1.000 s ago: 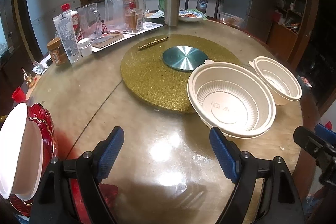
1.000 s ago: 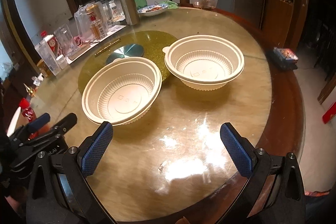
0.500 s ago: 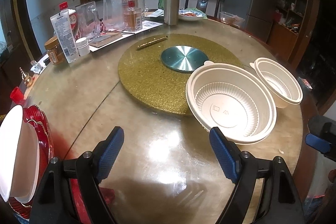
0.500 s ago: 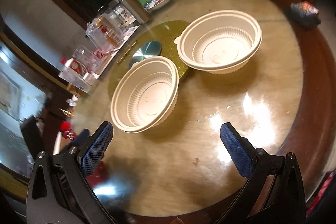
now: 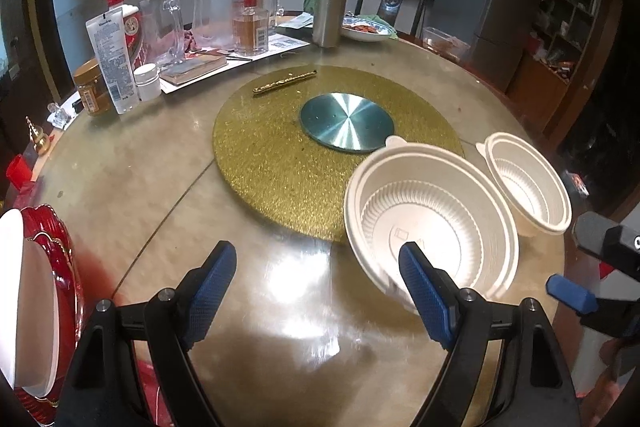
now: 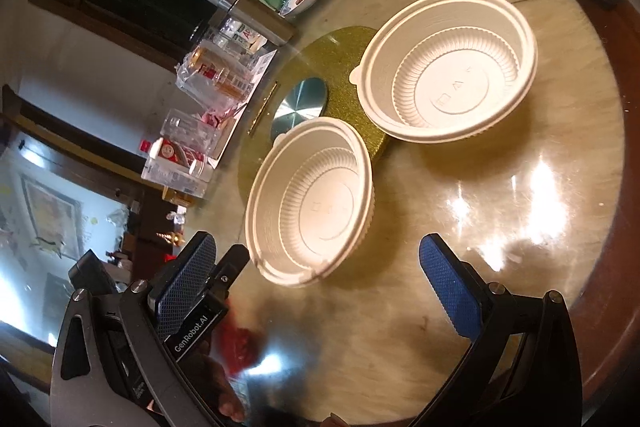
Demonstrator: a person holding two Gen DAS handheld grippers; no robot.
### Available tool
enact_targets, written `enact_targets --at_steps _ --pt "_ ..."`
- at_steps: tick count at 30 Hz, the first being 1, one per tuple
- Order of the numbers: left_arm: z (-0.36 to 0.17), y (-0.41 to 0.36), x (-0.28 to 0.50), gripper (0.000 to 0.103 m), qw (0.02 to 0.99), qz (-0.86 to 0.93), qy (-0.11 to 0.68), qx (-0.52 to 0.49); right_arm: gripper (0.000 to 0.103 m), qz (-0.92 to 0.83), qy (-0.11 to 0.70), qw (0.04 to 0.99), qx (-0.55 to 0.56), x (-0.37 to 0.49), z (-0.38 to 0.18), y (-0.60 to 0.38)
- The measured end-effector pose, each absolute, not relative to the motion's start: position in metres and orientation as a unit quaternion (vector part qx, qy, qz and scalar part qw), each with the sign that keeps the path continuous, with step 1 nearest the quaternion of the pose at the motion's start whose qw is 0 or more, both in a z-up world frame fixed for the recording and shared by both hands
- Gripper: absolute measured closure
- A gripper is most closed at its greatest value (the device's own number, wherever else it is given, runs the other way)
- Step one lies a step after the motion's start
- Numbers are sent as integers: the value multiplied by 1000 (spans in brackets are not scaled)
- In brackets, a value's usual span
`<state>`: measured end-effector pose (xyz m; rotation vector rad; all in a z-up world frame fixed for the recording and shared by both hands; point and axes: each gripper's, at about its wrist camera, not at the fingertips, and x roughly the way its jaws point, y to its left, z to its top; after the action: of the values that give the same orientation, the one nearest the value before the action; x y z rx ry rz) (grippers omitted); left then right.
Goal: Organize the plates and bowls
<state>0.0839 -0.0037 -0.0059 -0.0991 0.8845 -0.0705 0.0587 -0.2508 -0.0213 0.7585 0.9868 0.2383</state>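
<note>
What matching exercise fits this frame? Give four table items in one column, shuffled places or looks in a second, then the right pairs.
Things:
1. nearer white bowl
2. farther white bowl
3. steel flask
4. round metal disc

Descriptions:
A. stands upright at the table's far side, in front of a green bottle
B. lies flat in the middle of the gold mat
C. overlaps the gold mat's edge, just ahead of the left gripper's right finger
D. sits beyond the other bowl, toward the table's right rim

Pairs: 1-C, 2-D, 3-A, 4-B
</note>
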Motion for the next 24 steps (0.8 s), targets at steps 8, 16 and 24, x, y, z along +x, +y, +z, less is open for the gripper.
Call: enact_targets --at_steps 8,16,24 --pt "-6 -14 100 20 898 -40 434 -55 10 108 469 790 380 75 -33 -253" --pt "-17 -15 116 20 892 -40 443 -75 33 95 482 784 379 89 -43 -254" --pt "-25 -21 124 21 888 -47 452 -77 42 82 484 791 367 96 -44 -256"
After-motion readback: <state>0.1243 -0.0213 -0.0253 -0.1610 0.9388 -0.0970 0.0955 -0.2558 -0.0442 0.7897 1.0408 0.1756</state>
